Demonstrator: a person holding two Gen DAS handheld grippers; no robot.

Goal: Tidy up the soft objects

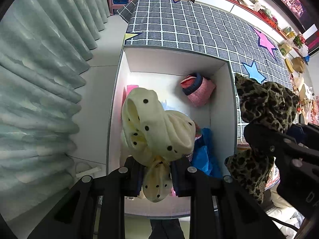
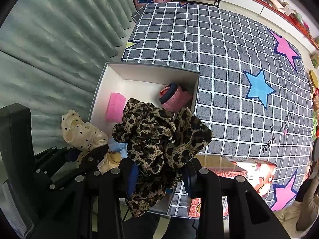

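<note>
1. Cream fabric with black dots, a bunched scarf (image 1: 157,131), fills the middle of my left wrist view; my left gripper (image 1: 157,176) has its jaws closed on the scarf's lower tail, and the bundle hangs over the white box (image 1: 175,61).
2. Leopard-print cloth (image 2: 159,139) sits bunched in my right gripper (image 2: 159,176), whose jaws are closed on its lower folds; it hangs above the near right part of the box.
3. I see the box resting on a grey checked mat (image 2: 229,59) with pink and blue stars, its left wall towards the green curtain (image 1: 39,69).
4. Inside the box, a pink knitted roll (image 1: 199,91) lies in the far right corner, a pink pad (image 2: 115,107) lies by the left wall, and blue plastic (image 1: 205,155) lies near the right wall.
5. My two grippers are near each other, left one on the left, each holding its own cloth apart from the other.
</note>
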